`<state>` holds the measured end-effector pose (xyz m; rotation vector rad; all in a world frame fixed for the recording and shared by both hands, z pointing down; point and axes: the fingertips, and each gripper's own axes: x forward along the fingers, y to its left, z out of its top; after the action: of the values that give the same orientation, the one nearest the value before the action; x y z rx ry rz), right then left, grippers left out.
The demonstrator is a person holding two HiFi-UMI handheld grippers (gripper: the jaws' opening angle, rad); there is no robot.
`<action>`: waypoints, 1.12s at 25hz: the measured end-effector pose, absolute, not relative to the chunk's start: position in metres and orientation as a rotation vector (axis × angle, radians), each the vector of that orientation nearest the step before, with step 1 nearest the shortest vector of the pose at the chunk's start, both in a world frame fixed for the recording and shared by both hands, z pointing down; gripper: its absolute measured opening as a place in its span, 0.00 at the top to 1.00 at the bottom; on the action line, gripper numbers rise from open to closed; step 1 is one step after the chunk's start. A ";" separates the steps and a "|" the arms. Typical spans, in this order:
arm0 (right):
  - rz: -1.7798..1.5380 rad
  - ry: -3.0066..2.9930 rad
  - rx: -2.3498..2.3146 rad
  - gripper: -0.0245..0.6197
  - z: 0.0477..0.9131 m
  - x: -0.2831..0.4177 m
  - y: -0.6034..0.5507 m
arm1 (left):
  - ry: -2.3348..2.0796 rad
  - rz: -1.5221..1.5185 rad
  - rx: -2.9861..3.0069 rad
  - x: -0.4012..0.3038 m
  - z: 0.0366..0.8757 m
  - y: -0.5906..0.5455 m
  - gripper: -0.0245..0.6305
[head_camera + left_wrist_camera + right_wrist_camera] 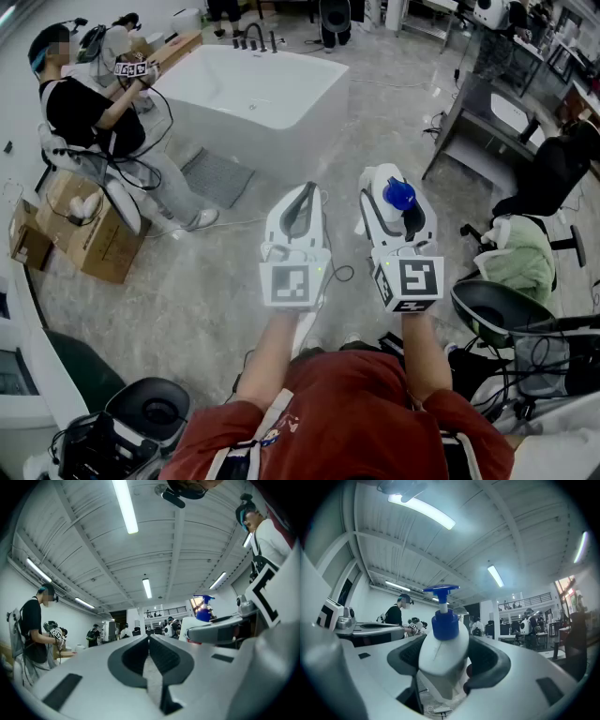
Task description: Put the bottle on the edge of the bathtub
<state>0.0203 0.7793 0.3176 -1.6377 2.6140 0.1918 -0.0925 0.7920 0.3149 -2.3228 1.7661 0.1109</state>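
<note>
Red shirt point(356, 412) fills the near edge, and both grippers reach forward from it. The right gripper point(395, 208) clamps the bottle point(443, 654) by its white body with the pump upright, ready to be stood down. The left gripper point(149, 640) is closed on nothing and idle. The bathtub point(281, 141) stands far left, well apart, so I judge carrying comes first.
</note>
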 end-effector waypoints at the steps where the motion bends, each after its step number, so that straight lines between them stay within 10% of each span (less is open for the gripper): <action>1: 0.195 2.612 -1.645 0.52 0.319 0.019 0.779 | 1.762 0.124 -2.321 -0.093 0.314 0.792 0.93; 28: 0.123 2.544 -1.802 0.52 0.345 -0.004 0.758 | 1.673 0.194 -2.443 -0.119 0.335 0.762 0.93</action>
<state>-0.0040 0.7579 0.3447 -1.8024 2.5444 0.1229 -0.1193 0.7625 0.3355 -2.4434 1.6727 0.1943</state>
